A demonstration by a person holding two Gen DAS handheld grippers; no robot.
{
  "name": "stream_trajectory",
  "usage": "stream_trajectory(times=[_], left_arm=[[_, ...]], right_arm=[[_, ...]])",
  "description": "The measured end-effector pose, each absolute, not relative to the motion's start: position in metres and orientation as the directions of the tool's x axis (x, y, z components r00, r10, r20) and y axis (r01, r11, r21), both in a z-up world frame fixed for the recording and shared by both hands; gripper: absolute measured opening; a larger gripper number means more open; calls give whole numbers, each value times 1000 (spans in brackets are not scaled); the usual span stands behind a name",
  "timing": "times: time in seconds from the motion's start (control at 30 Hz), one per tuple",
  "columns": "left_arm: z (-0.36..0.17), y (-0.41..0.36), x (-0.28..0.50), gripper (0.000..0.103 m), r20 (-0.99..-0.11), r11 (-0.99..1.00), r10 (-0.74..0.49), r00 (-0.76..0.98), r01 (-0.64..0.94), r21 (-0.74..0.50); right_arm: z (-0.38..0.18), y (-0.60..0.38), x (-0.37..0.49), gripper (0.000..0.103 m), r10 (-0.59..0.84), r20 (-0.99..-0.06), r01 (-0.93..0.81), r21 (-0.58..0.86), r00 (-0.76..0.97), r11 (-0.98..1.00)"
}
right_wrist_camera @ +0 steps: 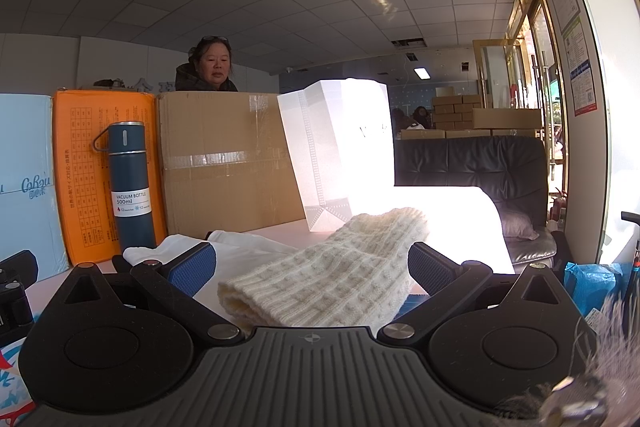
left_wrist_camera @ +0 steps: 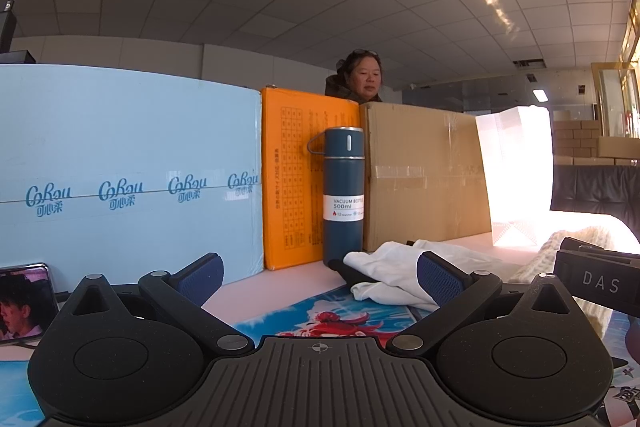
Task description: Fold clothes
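A cream knitted garment [right_wrist_camera: 332,279] lies folded on the table right in front of my right gripper [right_wrist_camera: 312,267], which is open with its jaws on either side of the knit's near end. A crumpled white cloth [left_wrist_camera: 396,271] lies on the table beyond my left gripper [left_wrist_camera: 320,275], which is open and empty, low over the table. The white cloth also shows in the right wrist view [right_wrist_camera: 240,251], left of the knit. The knit's edge shows at the right of the left wrist view [left_wrist_camera: 560,259], partly behind the right gripper's body [left_wrist_camera: 600,279].
A blue vacuum bottle [left_wrist_camera: 344,195] stands at the back of the table before an orange box [left_wrist_camera: 296,179], a light blue box [left_wrist_camera: 128,179] and a cardboard box [left_wrist_camera: 424,175]. A white paper bag [right_wrist_camera: 340,155] stands right. A phone [left_wrist_camera: 24,303] lies left. A person [left_wrist_camera: 362,75] sits behind the boxes.
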State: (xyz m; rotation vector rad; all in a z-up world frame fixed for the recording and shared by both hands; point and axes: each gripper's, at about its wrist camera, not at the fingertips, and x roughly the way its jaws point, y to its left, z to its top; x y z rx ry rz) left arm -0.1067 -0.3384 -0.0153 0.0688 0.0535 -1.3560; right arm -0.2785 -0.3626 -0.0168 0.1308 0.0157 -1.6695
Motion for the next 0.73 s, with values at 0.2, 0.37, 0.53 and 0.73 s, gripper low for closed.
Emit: stream_trajectory(times=[0.2,0.37,0.53,0.73], left_arm=[[-15,-338,-107,103,-79,212,-974,213,977,18],[-15,-337,-107,103,-82,209,-974,210,978,16],[-15,-338,-106,103,-87,205,-975,205,979,13],[-16,-338,-106,103,-87,205,-975,205,979,13]], right_arm=[[-17,-363,-279,103,-991,-95,992,68,-97,-103],[-17,-363,-279,103,-991,-96,992,68,-97,-103],[-17,-363,-279,103,-991,-96,992,68,-97,-103],[-17,-363,-279,103,-991,-96,992,68,-97,-103]])
